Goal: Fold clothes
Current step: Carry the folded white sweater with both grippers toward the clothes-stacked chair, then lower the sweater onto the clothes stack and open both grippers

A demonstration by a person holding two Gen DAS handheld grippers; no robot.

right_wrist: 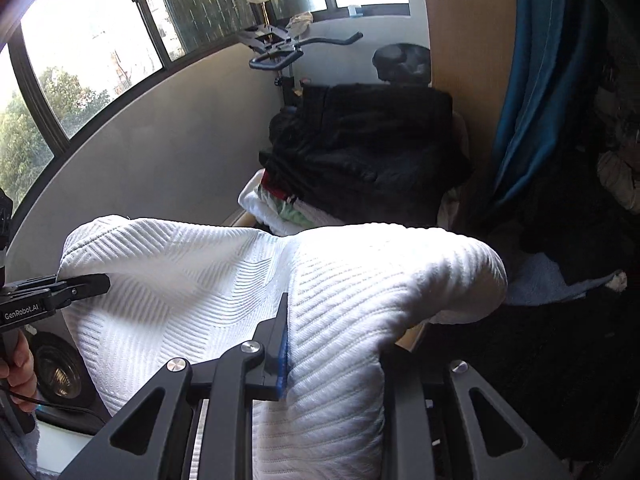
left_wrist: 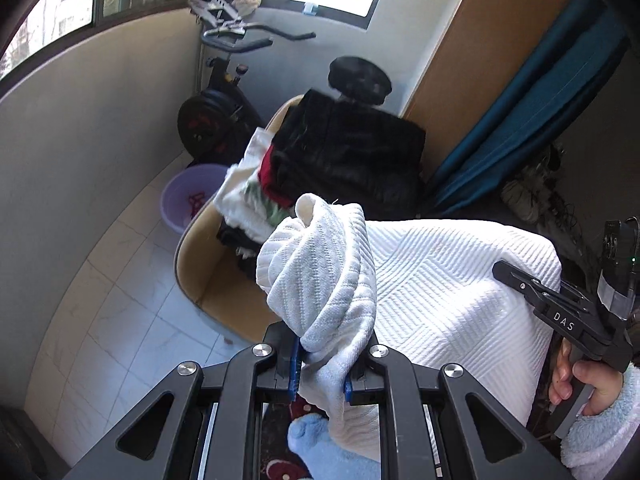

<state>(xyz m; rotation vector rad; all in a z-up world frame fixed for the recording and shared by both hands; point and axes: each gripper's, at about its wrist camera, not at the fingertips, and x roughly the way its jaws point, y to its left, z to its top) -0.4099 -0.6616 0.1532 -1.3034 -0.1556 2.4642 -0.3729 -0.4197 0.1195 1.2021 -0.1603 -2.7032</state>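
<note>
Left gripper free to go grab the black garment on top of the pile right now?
Probably not. The left gripper is shut on the white knit garment, which hangs between it and the black garment. The right gripper grips the same white piece, so it must be set down first.

Daylight pours in through the dark-framed windows point(right_wrist: 100, 52) along the top of both views, and the panes are blown out to near white. The white ribbed knitted garment point(right_wrist: 340, 280) catches this light and glares along its upper edge in the right wrist view, its weave washed out there. The black padded jacket point(left_wrist: 352, 152) is a dark mass, slightly smeared with motion blur. The blue curtain point(right_wrist: 532, 80) side lies dim. Fisheye distortion bends the grey wall point(left_wrist: 100, 152), and the corners fall to black.
</note>
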